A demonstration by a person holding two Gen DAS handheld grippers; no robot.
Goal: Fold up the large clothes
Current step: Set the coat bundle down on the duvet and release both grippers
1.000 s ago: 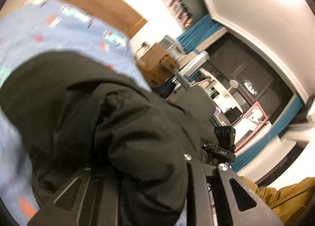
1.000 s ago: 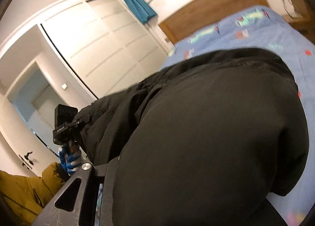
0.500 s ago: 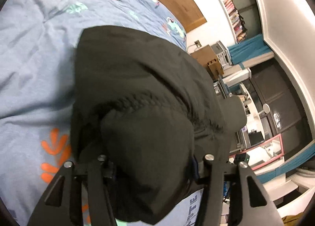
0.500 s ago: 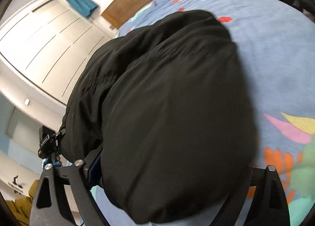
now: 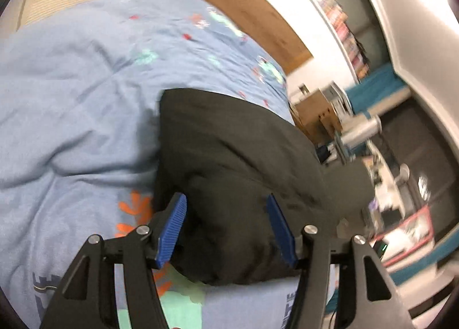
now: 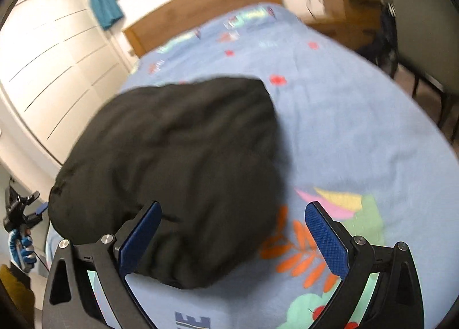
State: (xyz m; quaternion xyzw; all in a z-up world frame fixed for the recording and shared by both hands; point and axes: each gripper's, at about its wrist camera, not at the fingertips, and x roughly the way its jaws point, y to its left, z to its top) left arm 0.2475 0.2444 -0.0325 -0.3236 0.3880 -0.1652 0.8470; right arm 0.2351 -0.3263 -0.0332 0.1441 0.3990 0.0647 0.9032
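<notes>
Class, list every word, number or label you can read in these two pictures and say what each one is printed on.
Dark blue block letters on the blue duvet, right wrist view: cut off by the frame, not readable as a word.
Partial dark blue letters on the duvet, left wrist view: cropped and blurred.
Book spines on the shelf: too blurred.
Black jacket: no text.
</notes>
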